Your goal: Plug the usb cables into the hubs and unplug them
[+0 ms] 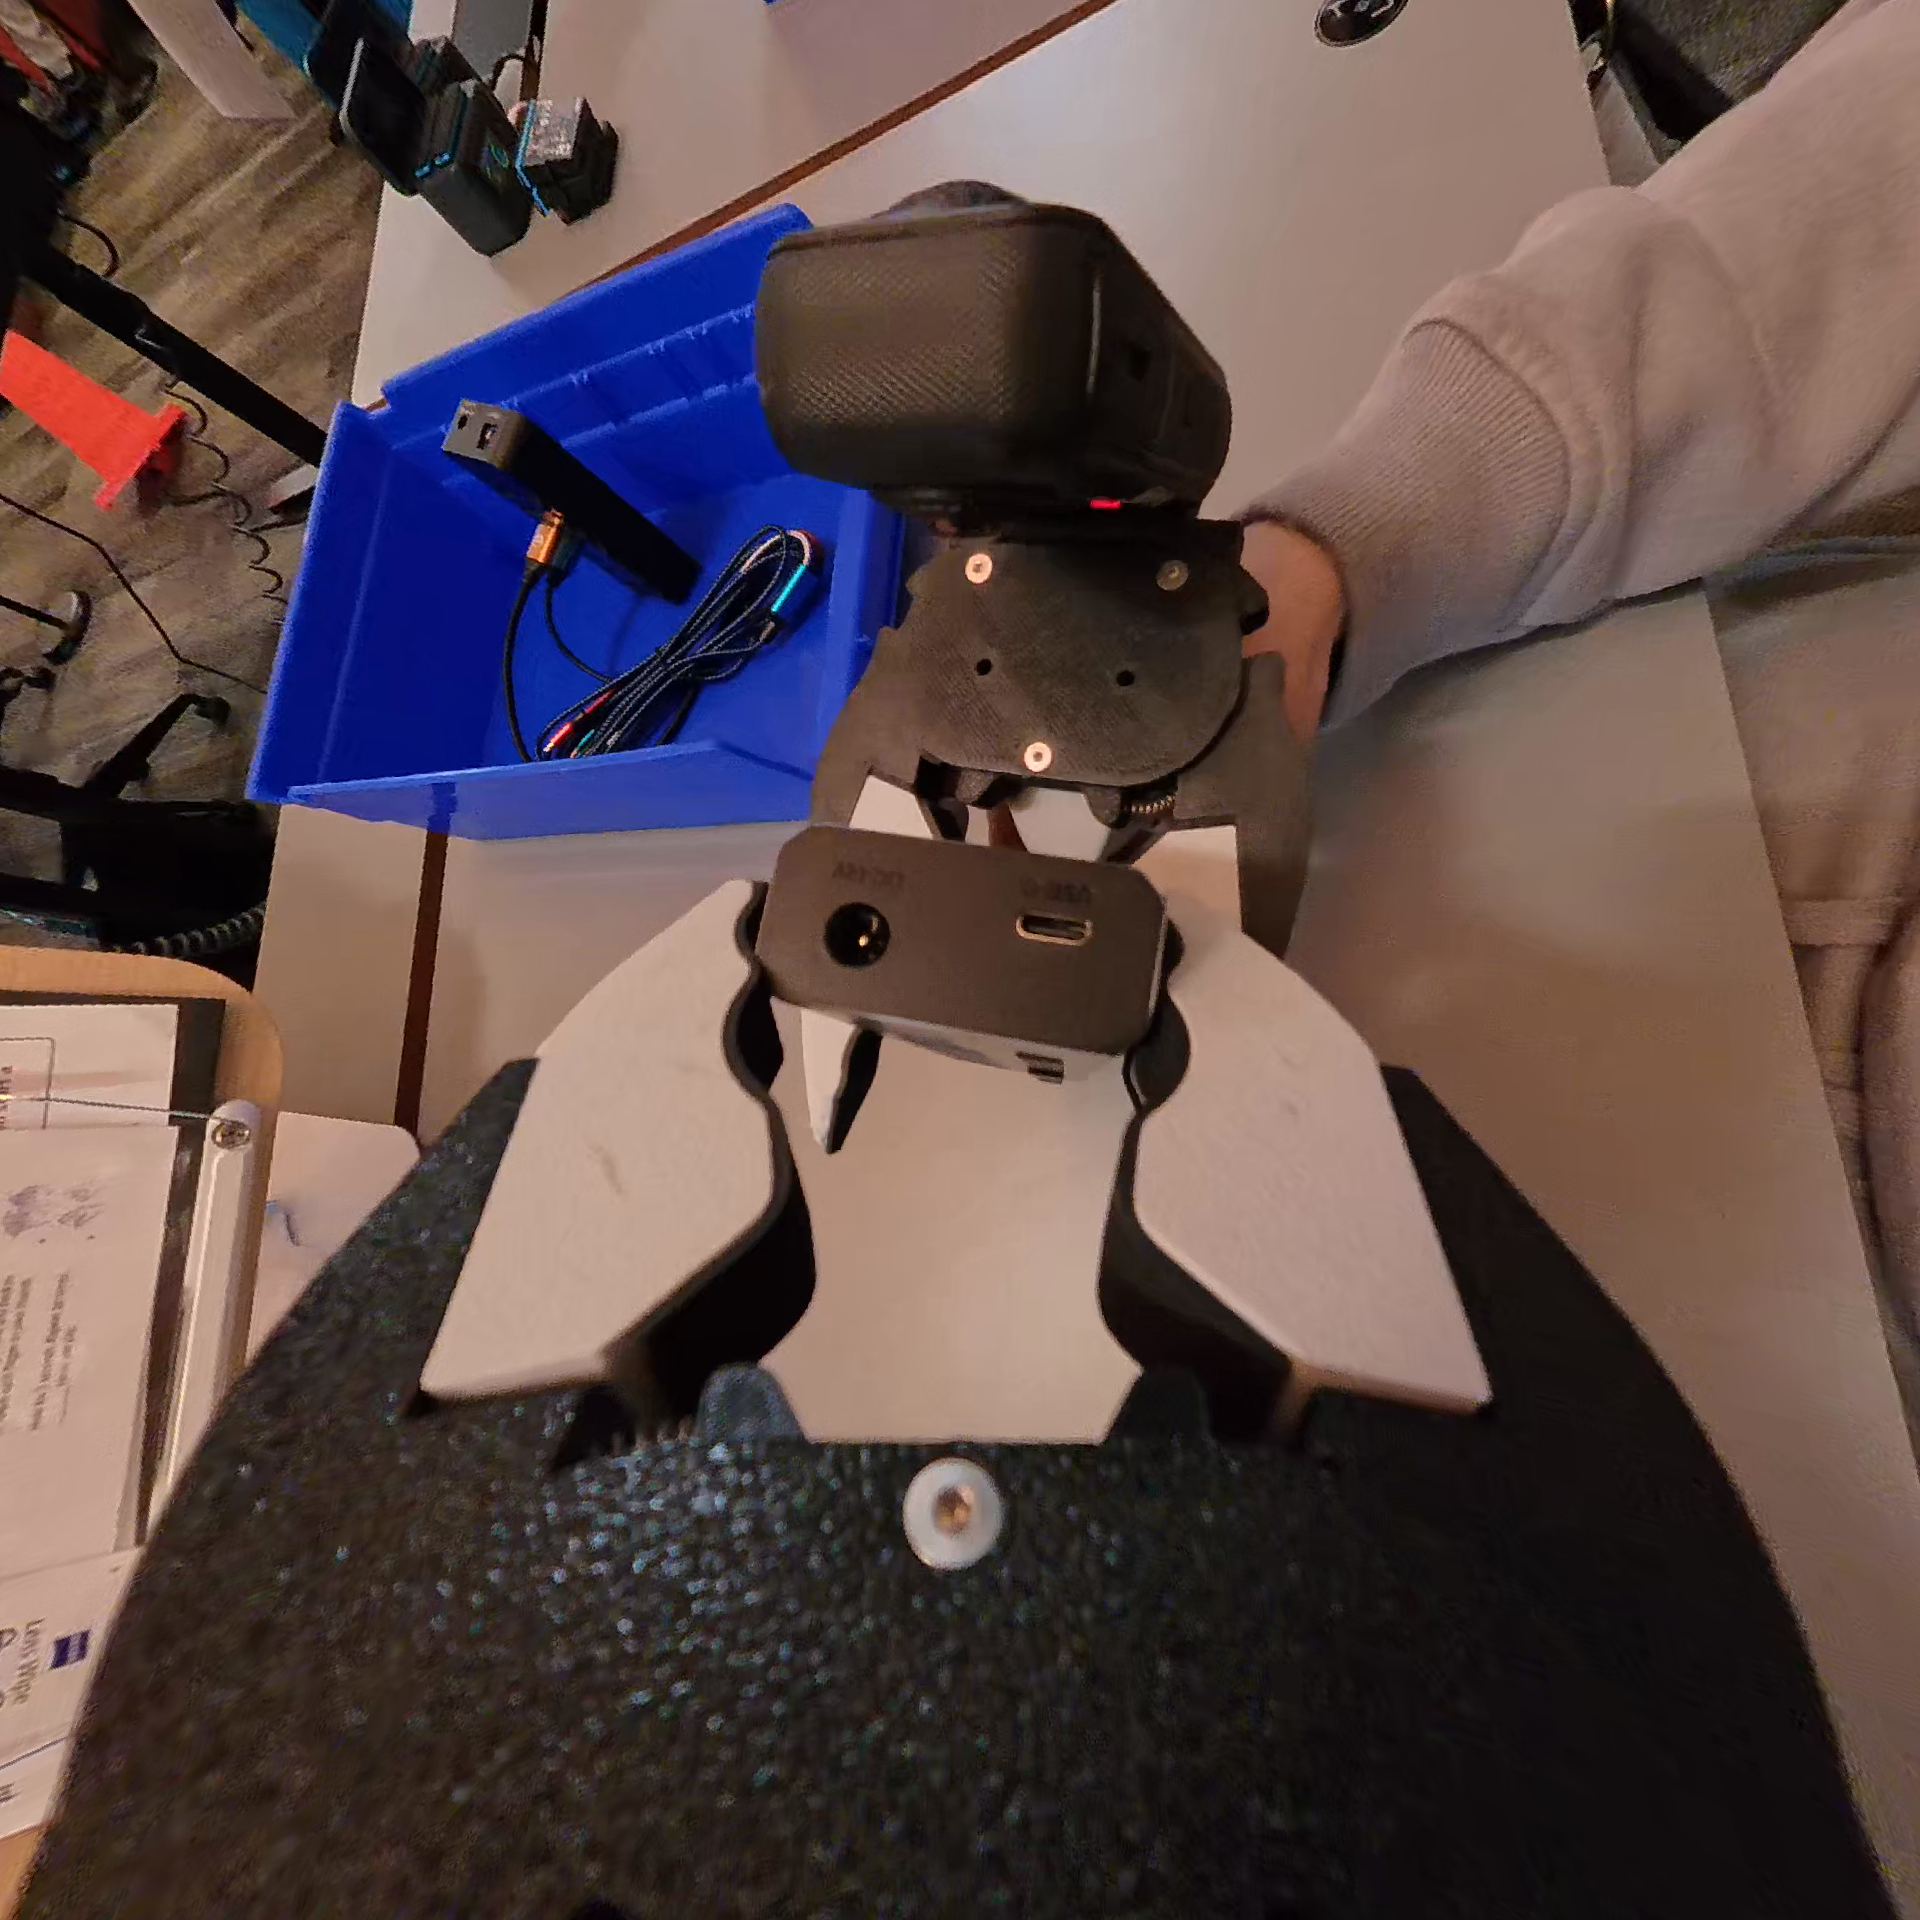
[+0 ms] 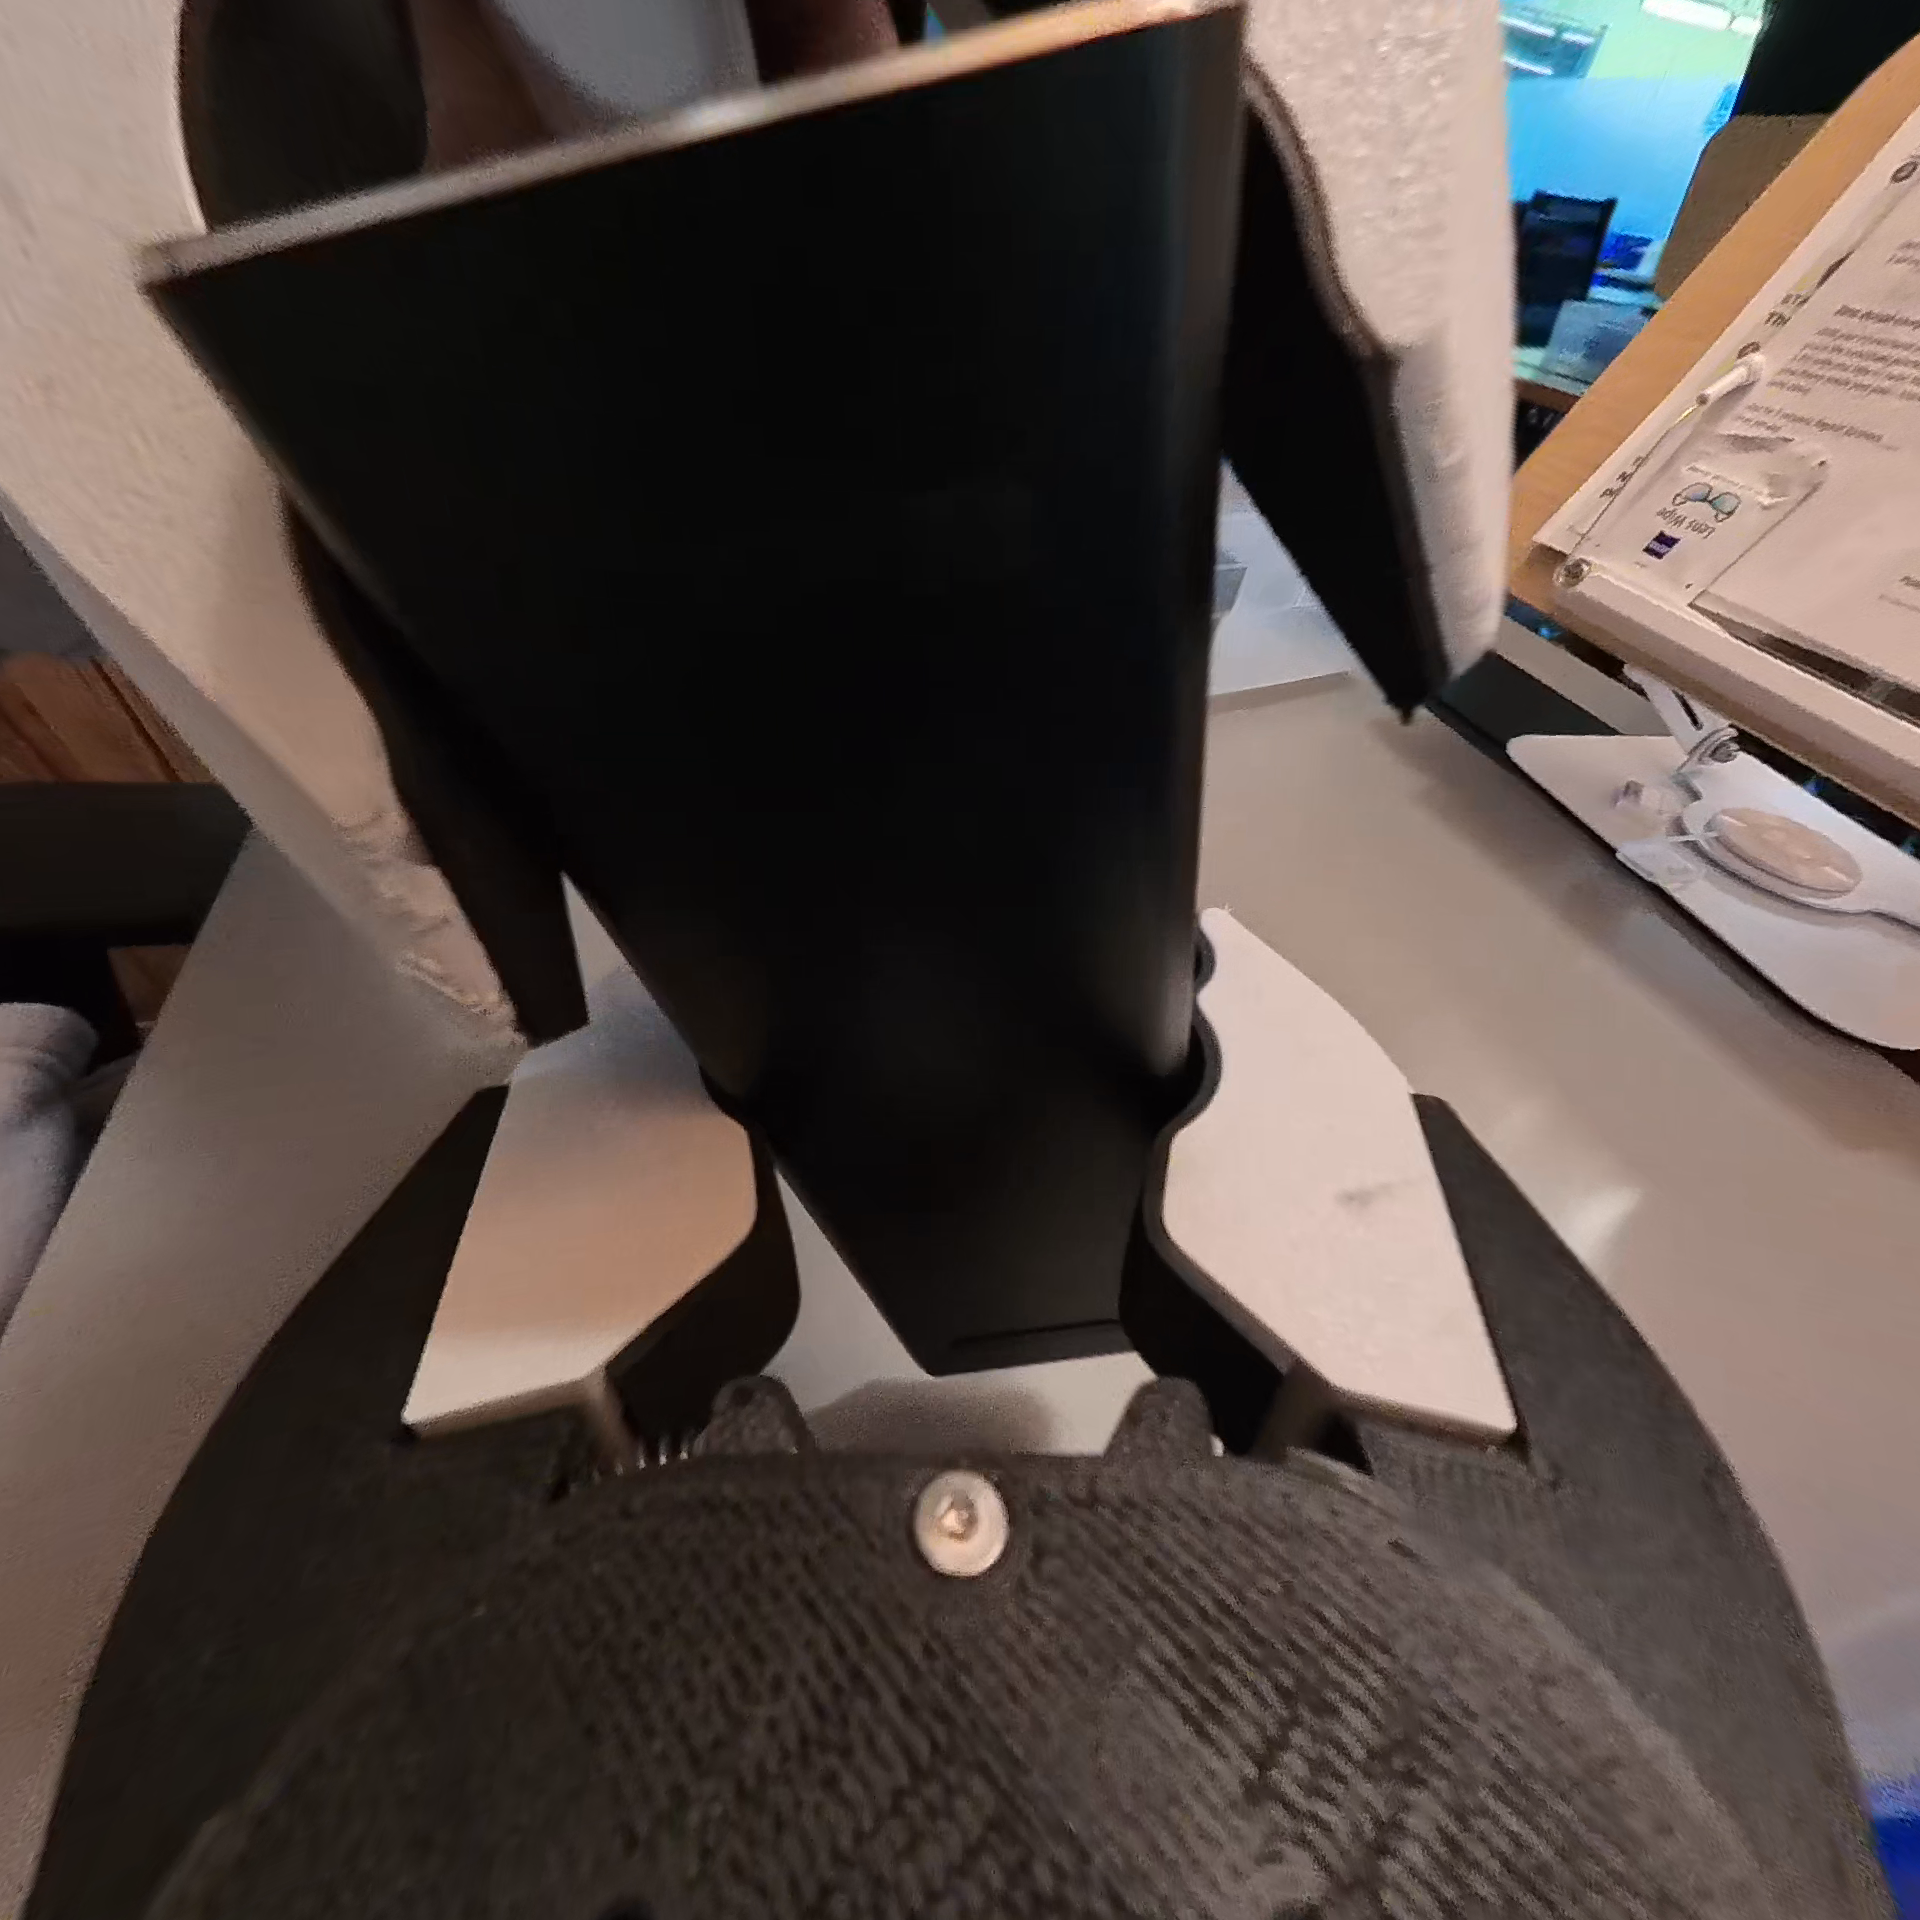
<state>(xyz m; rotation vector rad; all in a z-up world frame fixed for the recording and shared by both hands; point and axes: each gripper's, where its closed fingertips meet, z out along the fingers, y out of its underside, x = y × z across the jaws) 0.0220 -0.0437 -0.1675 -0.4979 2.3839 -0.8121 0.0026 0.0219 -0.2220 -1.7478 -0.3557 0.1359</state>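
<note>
A black USB hub (image 1: pixel 956 935) shows its end face with a round socket and a small oval port. My left gripper (image 1: pixel 956 966) is shut on that end, held above the table. The right gripper (image 1: pixel 1039 675) faces it from beyond, camera on top, held by a hand in a grey sleeve. In the right wrist view the same hub (image 2: pixel 790 623) runs up between the fingers of my right gripper (image 2: pixel 951 1091), which is shut on it. No cable is in the visible end. A second hub (image 1: pixel 571 509) with an orange-tipped cable (image 1: pixel 545 545) plugged in lies in the blue bin (image 1: pixel 343 665) beside coiled cables (image 1: pixel 707 644).
A stand with papers (image 1: pixel 104 1299) is at the near left; it also shows in the right wrist view (image 2: pixel 1766 468). Black cases (image 1: pixel 488 156) sit at the table's far end. A grey sleeve (image 1: pixel 1558 416) comes in from the right. The table edge and floor lie left of the bin.
</note>
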